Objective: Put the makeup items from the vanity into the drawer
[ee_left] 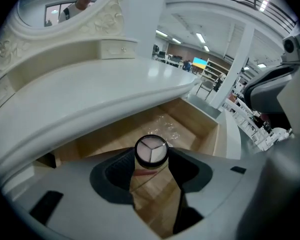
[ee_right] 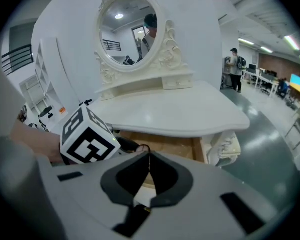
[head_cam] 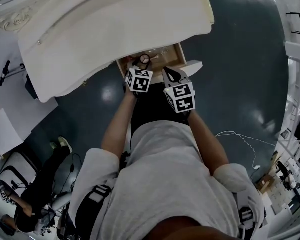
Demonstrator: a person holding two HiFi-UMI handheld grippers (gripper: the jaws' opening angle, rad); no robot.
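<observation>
**Head view and both gripper views: round compact held over the open drawer**

Head view: a person stands at the near side of a white vanity (head_cam: 115, 24). Its wooden drawer (head_cam: 162, 61) is pulled out from under the tabletop, above a dark floor (head_cam: 240, 84). Both grippers reach down toward the drawer, the left one over its left part and the right one just beside it on the right.

Left gripper view: the left gripper (ee_left: 151, 158) has its jaws clamped on a round compact (ee_left: 151, 149). The compact is black-rimmed, and its face is divided into three pale sectors. It is held upright between the pads, with the drawer's wooden bottom behind it. A few clear, glinting pieces (ee_left: 168, 127) lie at the far part of the drawer bottom; what they are cannot be told.

Right gripper view: the right gripper (ee_right: 148, 157) has its jaws together with nothing between them. The left gripper's marker cube (ee_right: 87, 135) shows close by at the left. An oval mirror (ee_right: 127, 31) in a carved frame stands at the far side of the vanity top.
</observation>
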